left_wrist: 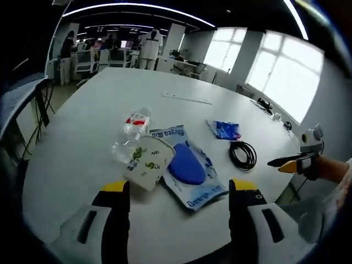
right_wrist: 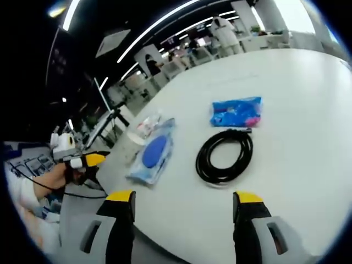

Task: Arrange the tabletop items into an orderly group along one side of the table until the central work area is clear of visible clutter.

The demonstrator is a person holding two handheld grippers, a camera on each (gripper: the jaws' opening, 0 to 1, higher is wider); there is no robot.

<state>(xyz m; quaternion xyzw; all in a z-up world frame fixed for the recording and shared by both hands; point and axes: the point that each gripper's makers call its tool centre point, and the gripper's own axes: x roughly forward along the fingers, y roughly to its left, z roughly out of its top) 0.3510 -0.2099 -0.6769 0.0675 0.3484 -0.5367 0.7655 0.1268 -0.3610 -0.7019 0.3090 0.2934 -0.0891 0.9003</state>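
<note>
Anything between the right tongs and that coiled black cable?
No. In the right gripper view, bare white table lies between the open right tongs and the coiled black cable.

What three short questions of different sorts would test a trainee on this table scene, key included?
1. True or false: the black cable coil lies on top of the small blue packet.
2. Which item partly covers the clear plastic bottle: A the cream pouch, B the cable coil?
3. Fill in: the left tongs and right tongs are both ____.
Key: 1 false; 2 A; 3 open.
</note>
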